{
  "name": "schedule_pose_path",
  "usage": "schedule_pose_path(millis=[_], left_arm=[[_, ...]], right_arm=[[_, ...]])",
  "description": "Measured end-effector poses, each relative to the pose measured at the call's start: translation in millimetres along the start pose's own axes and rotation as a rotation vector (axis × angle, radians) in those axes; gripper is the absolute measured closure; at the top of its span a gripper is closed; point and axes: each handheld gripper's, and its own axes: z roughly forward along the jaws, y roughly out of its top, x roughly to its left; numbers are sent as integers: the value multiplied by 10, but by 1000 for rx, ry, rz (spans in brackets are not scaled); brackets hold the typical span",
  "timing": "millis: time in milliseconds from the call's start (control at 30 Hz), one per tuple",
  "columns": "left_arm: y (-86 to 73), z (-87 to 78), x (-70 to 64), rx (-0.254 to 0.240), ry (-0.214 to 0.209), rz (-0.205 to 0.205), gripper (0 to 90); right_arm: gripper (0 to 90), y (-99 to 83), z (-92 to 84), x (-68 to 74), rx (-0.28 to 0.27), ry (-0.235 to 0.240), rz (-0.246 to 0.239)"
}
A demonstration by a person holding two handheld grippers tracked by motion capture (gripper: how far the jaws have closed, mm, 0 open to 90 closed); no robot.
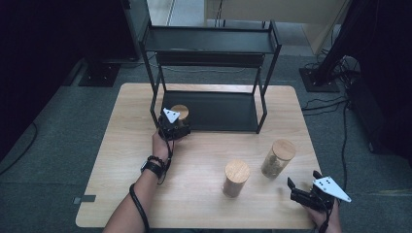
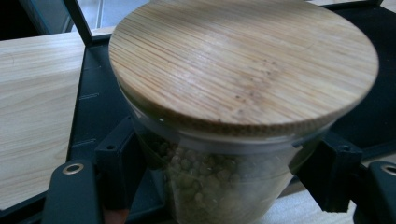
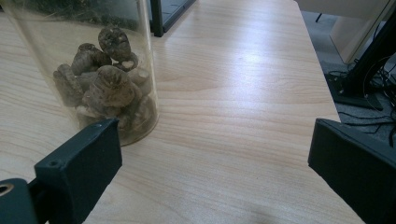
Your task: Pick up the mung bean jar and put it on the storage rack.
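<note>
A glass jar (image 2: 243,70) of small green beans with a round bamboo lid is gripped just under the lid by my left gripper (image 2: 224,177), which is shut on its glass wall. In the high view this jar (image 1: 180,112) is at the front left corner of the black rack's lower shelf (image 1: 223,114), with the left gripper (image 1: 174,127) behind it on the person's side. Its base is hidden, so I cannot tell whether it rests on the shelf. My right gripper (image 1: 303,187) stands open near the table's front right corner. Its jaws (image 3: 217,158) hold nothing.
Two more bamboo-lidded jars stand on the wooden table (image 1: 204,204): one with brown lumps (image 1: 277,158) (image 3: 107,79) just ahead of the right gripper, and one (image 1: 235,178) to its left. The rack's upper shelf (image 1: 209,41) overhangs the lower shelf. Cables lie on the floor at right.
</note>
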Motion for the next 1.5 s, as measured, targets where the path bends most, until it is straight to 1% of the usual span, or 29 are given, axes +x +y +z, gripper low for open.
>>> schedule_pose_path(millis=[333, 500, 700, 733, 767, 800, 867, 1033, 1133, 1367, 1500], left_arm=[[45, 100, 16, 11, 10, -24, 254], [56, 149, 20, 1, 19, -28, 254], [67, 189, 21, -6, 28, -25, 254], [70, 207, 20, -2, 35, -23, 254], [66, 226, 18, 7, 42, -16, 254], [59, 237, 10, 0, 48, 2, 253], [64, 250, 6, -4, 50, -8, 254], [83, 287, 7, -4, 57, -7, 254], [108, 326, 16, -2, 64, -15, 254], [145, 386, 20, -1, 71, -20, 254], [170, 431, 12, -2, 82, -23, 254]], right_arm=[[25, 0, 0, -1, -1, -2, 2], [25, 0, 0, -1, 0, -3, 3], [25, -1, -1, -1, -1, -4, 3], [25, 0, 0, -1, 0, -4, 4], [25, 0, 0, -1, 1, -4, 3], [25, 0, 0, -1, 0, -4, 4], [25, 0, 1, -1, 0, -3, 4], [25, 1, 2, -2, 2, 0, 4], [25, 0, 0, -2, 1, -1, 6], [25, 0, -1, -2, -1, -2, 8], [25, 0, -1, -5, -3, -1, 10]])
